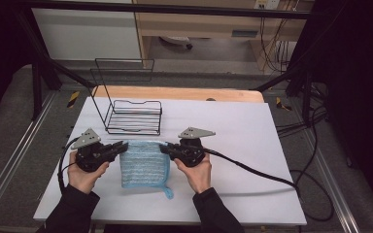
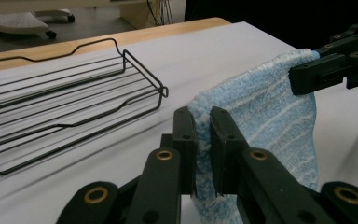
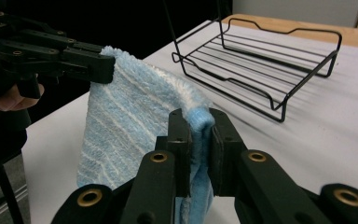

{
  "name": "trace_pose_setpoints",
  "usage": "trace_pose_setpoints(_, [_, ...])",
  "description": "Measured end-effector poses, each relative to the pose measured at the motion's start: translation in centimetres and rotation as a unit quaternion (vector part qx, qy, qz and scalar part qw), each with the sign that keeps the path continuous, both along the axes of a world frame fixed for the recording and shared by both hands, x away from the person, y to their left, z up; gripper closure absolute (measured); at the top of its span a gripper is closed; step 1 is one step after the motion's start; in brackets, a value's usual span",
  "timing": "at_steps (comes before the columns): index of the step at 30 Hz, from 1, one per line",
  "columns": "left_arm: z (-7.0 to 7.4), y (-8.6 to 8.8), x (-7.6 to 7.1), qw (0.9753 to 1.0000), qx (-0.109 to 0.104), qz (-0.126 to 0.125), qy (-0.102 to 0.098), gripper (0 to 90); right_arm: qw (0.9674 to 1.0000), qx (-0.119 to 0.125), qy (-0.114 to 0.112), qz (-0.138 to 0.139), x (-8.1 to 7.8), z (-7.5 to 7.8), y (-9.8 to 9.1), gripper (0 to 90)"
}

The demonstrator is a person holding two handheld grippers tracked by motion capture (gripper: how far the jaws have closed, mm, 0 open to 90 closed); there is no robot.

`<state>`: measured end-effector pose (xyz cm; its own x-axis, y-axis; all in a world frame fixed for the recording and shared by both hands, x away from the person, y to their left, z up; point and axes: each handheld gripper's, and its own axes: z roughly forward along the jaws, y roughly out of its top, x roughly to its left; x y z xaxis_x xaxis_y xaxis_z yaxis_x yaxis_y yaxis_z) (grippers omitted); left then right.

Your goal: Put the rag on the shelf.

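A light blue striped towel (image 1: pixel 144 165) hangs between the two grippers above the white table, its top edge stretched from one to the other. My left gripper (image 1: pixel 123 146) is shut on the towel's top left corner (image 2: pixel 203 112). My right gripper (image 1: pixel 164 148) is shut on the top right corner (image 3: pixel 199 117). In the left gripper view the towel (image 2: pixel 270 112) drapes down to the right, toward the right gripper (image 2: pixel 303 77). In the right gripper view the towel (image 3: pixel 126 126) runs left to the left gripper (image 3: pixel 103 65). The towel's lower edge and hanging loop (image 1: pixel 167 192) rest on the table.
A black wire rack (image 1: pixel 133 116) with a tall wire back stands on the white table (image 1: pixel 252 145) just beyond the towel; the same rack (image 2: pixel 65 102) (image 3: pixel 261 70) lies near both grippers. A black cable (image 1: pixel 262 174) trails right from the right gripper. Metal frame rails border the table.
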<state>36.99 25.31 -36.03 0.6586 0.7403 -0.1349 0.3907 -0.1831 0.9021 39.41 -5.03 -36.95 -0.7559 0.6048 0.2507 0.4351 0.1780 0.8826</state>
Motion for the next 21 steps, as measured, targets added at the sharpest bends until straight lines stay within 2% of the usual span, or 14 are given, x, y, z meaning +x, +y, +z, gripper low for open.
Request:
trace_pose_setpoints(2, [0.4,0.1,-0.1,1.0,-0.003,0.001,-0.008,81.7,0.9999,0.003,-0.013,0.0,-0.1,0.7,0.0,81.3])
trace_pose_setpoints(13, [2.5,0.3,-0.1,0.9986,-0.027,0.009,-0.045,81.7,0.9988,0.013,-0.048,-0.005,-0.1,2.9,0.1,81.2])
trace_pose_setpoints(21, [4.2,0.6,0.1,0.9953,-0.05,0.018,-0.081,81.7,0.9963,0.02,-0.083,-0.011,-0.1,5.1,0.4,81.3])
